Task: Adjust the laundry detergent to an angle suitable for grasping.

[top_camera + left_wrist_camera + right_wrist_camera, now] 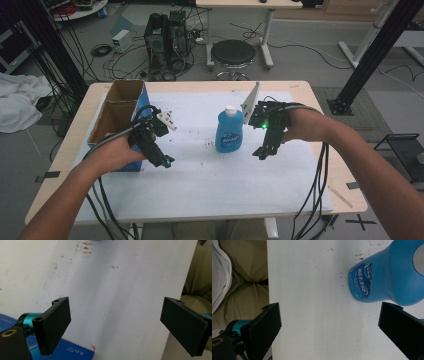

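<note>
A blue plastic bottle (229,132) with a white cap stands upright on the white sheet near the table's middle. In the right gripper view the bottle (387,277) lies at the upper right, just beyond the right jaw. My right gripper (261,153) hovers to the bottle's right, open, with nothing between its jaws (329,332). My left gripper (165,162) is left of the bottle beside a blue cardboard box (142,107). It is open and empty too (115,325), pointing down at the bare sheet.
The open box shows its brown inside (117,112) at the table's left edge; its blue side (67,350) sits under the left jaw. The white sheet (215,185) has small dark specks. A stool (233,54) and a computer tower (165,37) stand beyond the table.
</note>
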`<state>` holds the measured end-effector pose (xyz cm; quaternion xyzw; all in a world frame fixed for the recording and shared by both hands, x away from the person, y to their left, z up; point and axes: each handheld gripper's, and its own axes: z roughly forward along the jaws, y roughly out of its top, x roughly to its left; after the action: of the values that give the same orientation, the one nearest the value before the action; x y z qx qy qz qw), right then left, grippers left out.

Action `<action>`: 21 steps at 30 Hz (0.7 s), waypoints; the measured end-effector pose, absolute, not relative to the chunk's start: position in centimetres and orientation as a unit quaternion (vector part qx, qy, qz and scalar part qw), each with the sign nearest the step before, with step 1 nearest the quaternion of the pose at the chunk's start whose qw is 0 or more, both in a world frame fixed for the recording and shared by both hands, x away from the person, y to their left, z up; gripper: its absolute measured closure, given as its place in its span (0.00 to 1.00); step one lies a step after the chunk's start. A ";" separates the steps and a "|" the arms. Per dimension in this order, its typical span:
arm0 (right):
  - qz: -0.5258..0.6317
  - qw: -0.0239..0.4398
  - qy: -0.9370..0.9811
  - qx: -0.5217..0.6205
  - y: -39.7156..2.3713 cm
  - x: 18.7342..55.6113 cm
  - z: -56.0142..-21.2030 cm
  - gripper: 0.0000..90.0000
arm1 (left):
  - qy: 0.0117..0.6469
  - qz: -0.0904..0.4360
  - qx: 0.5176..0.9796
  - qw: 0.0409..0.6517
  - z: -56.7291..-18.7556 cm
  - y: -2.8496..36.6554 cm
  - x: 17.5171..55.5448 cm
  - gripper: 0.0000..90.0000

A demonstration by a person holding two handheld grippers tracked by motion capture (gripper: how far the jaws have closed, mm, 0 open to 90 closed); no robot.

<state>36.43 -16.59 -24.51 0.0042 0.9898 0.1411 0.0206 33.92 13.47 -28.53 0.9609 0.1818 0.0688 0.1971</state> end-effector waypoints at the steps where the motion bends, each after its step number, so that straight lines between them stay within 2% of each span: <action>1: 0.147 0.021 0.989 0.000 -16.6 36.5 -24.6 0.04 | 0.199 0.066 0.954 0.215 -28.9 13.3 33.8 0.11; 9: 0.145 0.019 0.989 0.001 -16.5 36.6 -24.7 0.04 | 0.196 0.068 0.953 0.220 -29.6 13.6 34.3 0.11; 21: 0.149 0.018 0.989 0.002 -16.7 36.8 -24.7 0.04 | 0.238 0.104 0.913 0.315 -30.2 13.9 34.9 0.10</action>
<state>36.76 -16.70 -24.69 0.0023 0.9887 0.1489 0.0179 34.85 13.92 -30.22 0.9129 0.2377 0.1042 0.3152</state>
